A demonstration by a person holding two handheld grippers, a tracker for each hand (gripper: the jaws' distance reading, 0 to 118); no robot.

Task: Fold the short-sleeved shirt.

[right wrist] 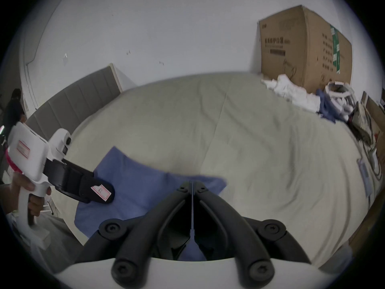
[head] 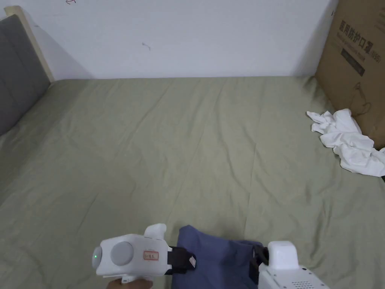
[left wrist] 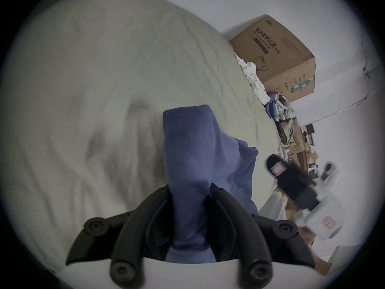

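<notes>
Bed [head: 188, 150]; both tools pinching blue shirt [head: 218, 256].

L gripper [head: 191, 260] is pinching cloth (jaws clamped); R gripper [right wrist: 192, 184] is sitting closed alongside, both low.

White wall [head: 180, 37] behind bed [head: 158, 150] with green sheet; grey headboard [head: 17, 71] at left; cardboard box [head: 357, 64] at right corner.

bedroom | green-sheeted bed [head: 150, 143] | grey headboard [head: 17, 67] | cardboard box [head: 357, 56]
</notes>
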